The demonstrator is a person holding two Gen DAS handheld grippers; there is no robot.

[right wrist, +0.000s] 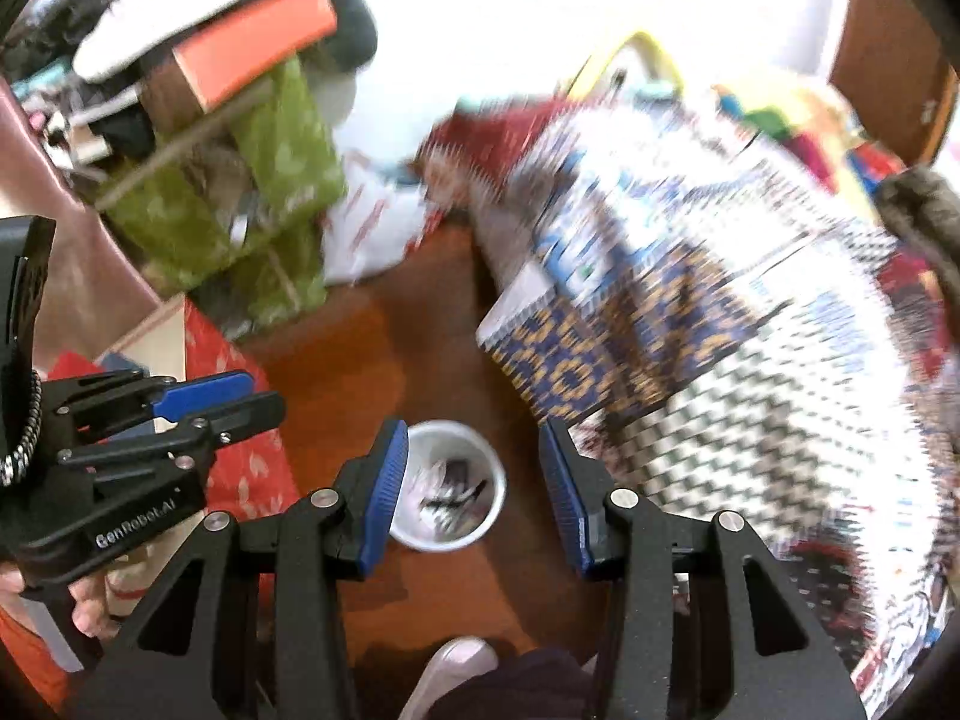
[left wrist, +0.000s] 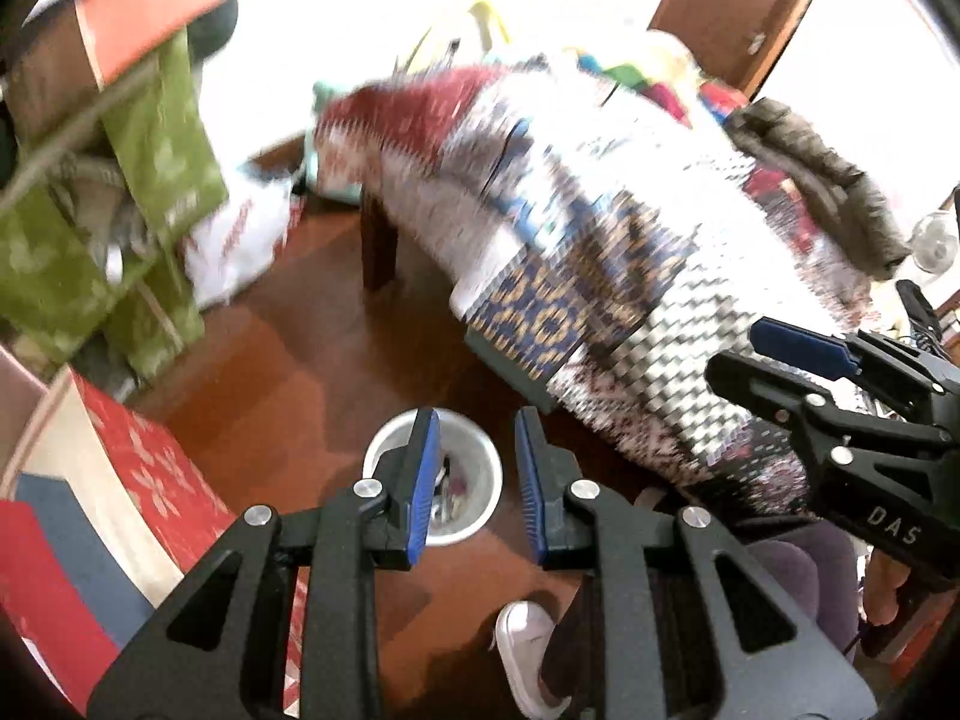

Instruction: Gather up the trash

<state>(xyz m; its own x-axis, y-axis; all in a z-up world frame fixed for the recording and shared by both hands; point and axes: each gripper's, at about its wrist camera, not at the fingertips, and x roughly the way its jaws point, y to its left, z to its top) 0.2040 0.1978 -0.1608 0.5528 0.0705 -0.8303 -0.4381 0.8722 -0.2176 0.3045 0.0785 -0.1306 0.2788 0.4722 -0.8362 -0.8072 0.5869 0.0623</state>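
Left wrist view gives you the patterned blanket (left wrist: 630, 252) draped over the worktop, the biggest thing here, with the brown wooden floor (left wrist: 300, 372) below it. On that floor, just beside the blanket's hanging edge, stands the white bin (left wrist: 489, 474) with scraps of trash (right wrist: 450, 495) inside. Those scraps look light, thin and crumpled, so pinch them gently at an edge. Both claws hang above the bin, pointing down. Your left claw (left wrist: 477, 480) stands apart and empty; your right claw (right wrist: 474, 492) stands wider apart, also empty.
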